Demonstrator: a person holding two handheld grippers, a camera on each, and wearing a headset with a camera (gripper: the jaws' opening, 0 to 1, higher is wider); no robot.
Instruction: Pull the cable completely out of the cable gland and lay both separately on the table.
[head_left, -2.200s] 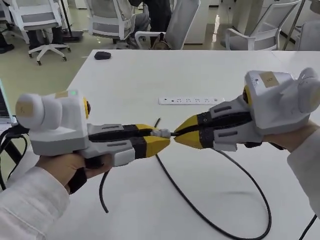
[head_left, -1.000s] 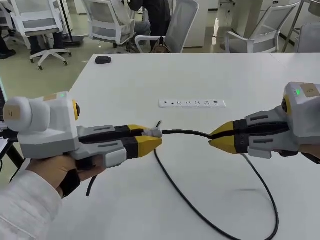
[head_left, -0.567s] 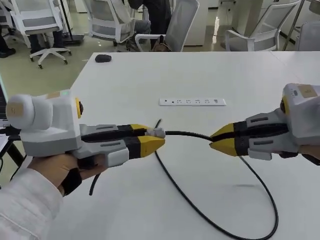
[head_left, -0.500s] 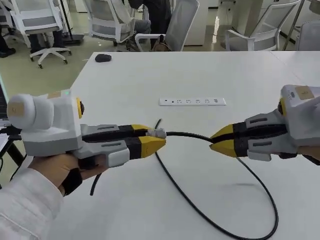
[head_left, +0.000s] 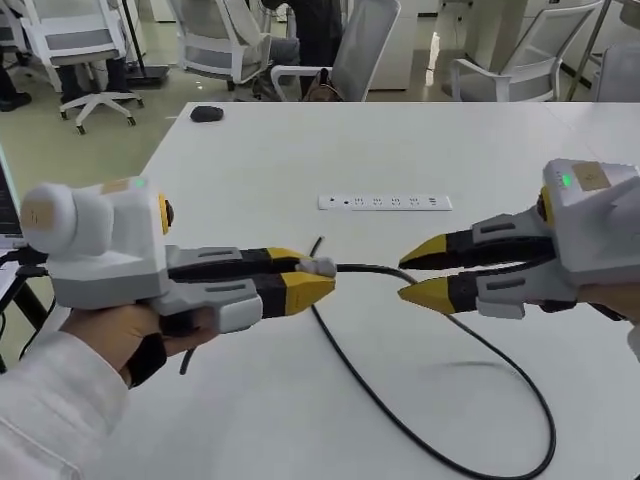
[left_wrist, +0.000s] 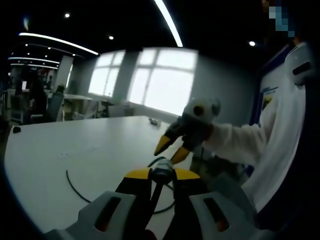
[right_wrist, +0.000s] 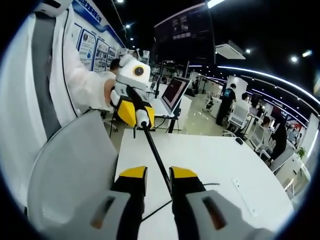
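Two hand-held grippers face each other tip to tip above a white table (head_left: 300, 150). The left hand-held gripper (head_left: 322, 277) is clamped on the small grey gland (head_left: 320, 267) and holds it level in the air, so it acts as a fixed anchor.

A black cable (head_left: 365, 268) leaves the gland to the right. It passes between the jaws of the right hand-held gripper (head_left: 408, 276), which stand apart, one above the cable and one below, not pinching it. Beyond that gripper the cable drops to the table and sweeps round in a long loop on the near side. It then runs under the left gripper's tip and ends near a power strip (head_left: 385, 203) farther back.

A dark tail hangs below the left hand (probably cable not yet drawn through). The cable is not out of the gland. The right jaws seem placed close to the gland to take a grip for a straight pull to the right.
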